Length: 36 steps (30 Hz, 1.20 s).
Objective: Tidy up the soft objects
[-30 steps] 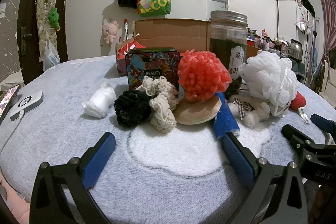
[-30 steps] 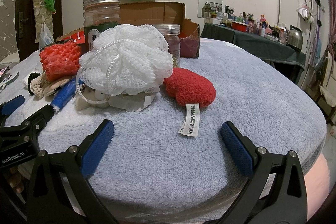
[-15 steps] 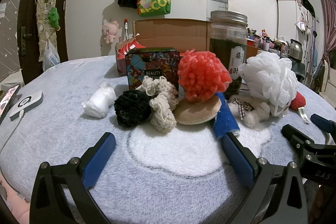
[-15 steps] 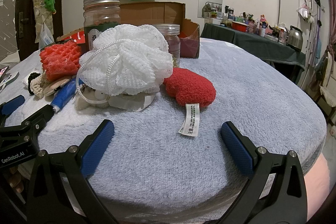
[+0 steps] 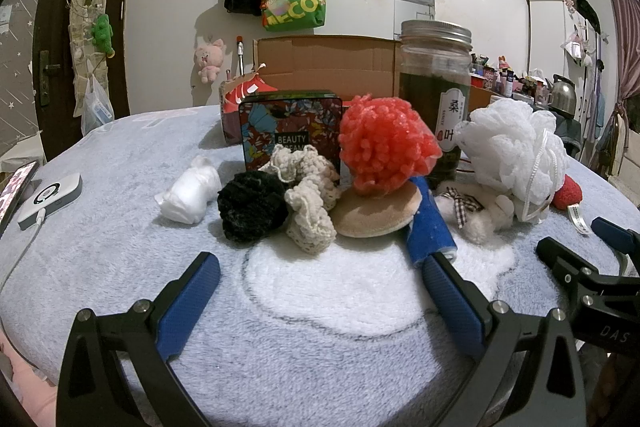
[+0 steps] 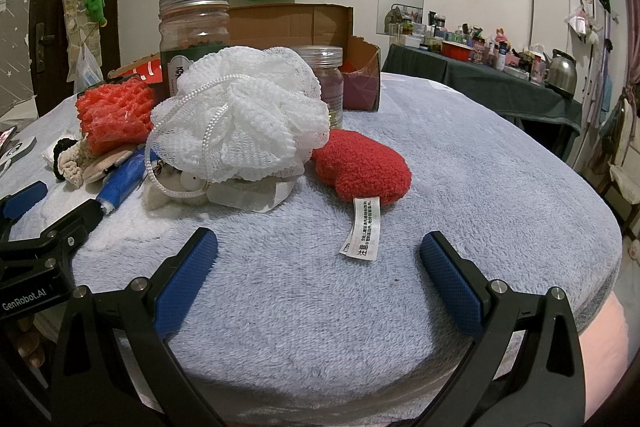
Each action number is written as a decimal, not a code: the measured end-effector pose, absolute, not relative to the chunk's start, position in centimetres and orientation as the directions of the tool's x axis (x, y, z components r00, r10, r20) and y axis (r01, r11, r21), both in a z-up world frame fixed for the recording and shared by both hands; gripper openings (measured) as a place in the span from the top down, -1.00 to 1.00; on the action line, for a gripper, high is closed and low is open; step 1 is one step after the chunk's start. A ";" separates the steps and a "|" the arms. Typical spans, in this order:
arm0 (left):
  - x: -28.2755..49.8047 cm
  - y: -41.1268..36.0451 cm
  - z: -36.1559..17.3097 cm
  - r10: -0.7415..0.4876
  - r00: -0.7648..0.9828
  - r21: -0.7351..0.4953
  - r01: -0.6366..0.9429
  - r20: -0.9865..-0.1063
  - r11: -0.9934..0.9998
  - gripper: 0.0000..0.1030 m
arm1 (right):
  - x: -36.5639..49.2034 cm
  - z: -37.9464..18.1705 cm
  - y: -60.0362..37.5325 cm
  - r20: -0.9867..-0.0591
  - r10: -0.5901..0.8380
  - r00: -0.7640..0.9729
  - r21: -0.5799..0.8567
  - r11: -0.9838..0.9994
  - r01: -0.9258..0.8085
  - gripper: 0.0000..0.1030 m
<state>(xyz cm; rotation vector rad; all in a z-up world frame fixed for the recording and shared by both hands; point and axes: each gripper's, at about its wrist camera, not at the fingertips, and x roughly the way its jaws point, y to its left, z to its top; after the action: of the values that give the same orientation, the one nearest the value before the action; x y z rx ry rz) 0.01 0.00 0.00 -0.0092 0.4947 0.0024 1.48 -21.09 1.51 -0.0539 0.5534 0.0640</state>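
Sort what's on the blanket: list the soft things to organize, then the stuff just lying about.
Soft things to organize:
white mesh bath pouf
red plush heart
red pom-pom sponge
black scrunchie
cream crochet scrunchie
beige powder puff

Just lying about:
floral tin
big jar
cardboard box
power bank

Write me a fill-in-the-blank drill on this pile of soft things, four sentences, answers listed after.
1. The white loofah leans against the plush heart, whose colour is ____.
2. The tall jar has a ____ lid.
3. The red pom-pom sits on a round tan ____.
4. Both the left tool and the right tool are ____.

Answers: red; metal; puff; open
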 end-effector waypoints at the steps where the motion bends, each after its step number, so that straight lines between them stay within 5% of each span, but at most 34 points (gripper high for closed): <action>1: 0.0 0.0 0.0 0.000 0.880 -0.008 -0.004 -0.475 1.000 -1.00 | 1.5 1.5 -21.1 -0.527 0.046 0.849 -0.034 0.997 -0.075 -1.00; 36: 0.2 0.4 0.8 -0.031 0.871 -0.027 0.021 -0.490 0.999 -1.00 | 1.1 1.9 -21.5 -0.528 0.064 0.847 -0.030 0.995 -0.094 -1.00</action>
<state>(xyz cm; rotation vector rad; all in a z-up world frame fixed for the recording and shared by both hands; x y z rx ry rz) 0.18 0.39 0.81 -0.0213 0.5127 -0.0272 1.13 -21.51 1.92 -0.0550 0.5543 0.0834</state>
